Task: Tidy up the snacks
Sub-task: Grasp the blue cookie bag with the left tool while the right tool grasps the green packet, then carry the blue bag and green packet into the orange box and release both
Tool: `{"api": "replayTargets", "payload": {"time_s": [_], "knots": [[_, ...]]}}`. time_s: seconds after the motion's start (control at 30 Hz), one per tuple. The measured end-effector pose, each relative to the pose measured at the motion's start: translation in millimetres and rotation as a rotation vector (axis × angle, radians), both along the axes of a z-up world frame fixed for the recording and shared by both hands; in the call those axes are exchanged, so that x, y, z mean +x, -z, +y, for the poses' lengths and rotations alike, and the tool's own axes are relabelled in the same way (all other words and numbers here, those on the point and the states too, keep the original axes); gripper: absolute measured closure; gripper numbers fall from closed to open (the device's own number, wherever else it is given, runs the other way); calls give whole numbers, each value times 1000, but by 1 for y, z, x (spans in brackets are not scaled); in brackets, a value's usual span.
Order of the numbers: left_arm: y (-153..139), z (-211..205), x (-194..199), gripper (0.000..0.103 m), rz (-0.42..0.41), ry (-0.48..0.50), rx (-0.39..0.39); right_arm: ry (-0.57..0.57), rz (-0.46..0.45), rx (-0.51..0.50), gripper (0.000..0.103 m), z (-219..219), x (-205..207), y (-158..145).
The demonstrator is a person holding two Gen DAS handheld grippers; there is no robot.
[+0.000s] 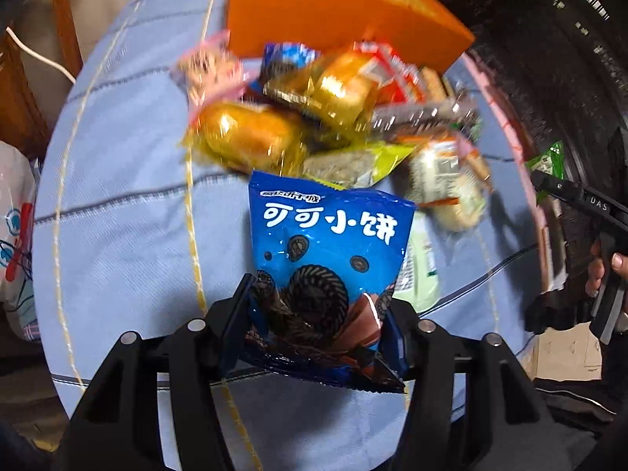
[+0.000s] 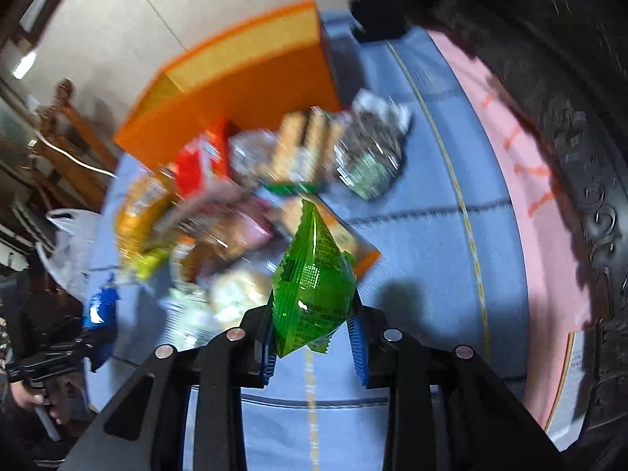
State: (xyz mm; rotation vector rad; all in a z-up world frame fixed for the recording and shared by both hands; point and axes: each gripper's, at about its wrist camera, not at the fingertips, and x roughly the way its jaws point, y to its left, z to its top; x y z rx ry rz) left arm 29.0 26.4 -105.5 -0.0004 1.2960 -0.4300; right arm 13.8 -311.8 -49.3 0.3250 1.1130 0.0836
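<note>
A blue cookie packet (image 1: 329,243) is clamped by its lower end between the pads of the left gripper (image 1: 318,325), above the blue cloth (image 1: 125,235) and on the near side of the snack pile (image 1: 314,110). A small green packet (image 2: 314,274) is pinched in the right gripper (image 2: 314,337), also held on the near side of that pile. An orange box (image 1: 337,11) is seen beyond the pile, on the same cloth.
</note>
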Motion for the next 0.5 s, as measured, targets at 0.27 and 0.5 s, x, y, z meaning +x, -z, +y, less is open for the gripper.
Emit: {"api": "replayTargets", "payload": {"time_s": [0.27, 0.5], "knots": [[-61, -6, 9, 47, -146, 19, -54, -68, -106, 29, 72, 26, 39, -44], [-107, -15, 71, 46, -268, -13, -78, -59, -222, 48, 72, 30, 93, -77]]}}
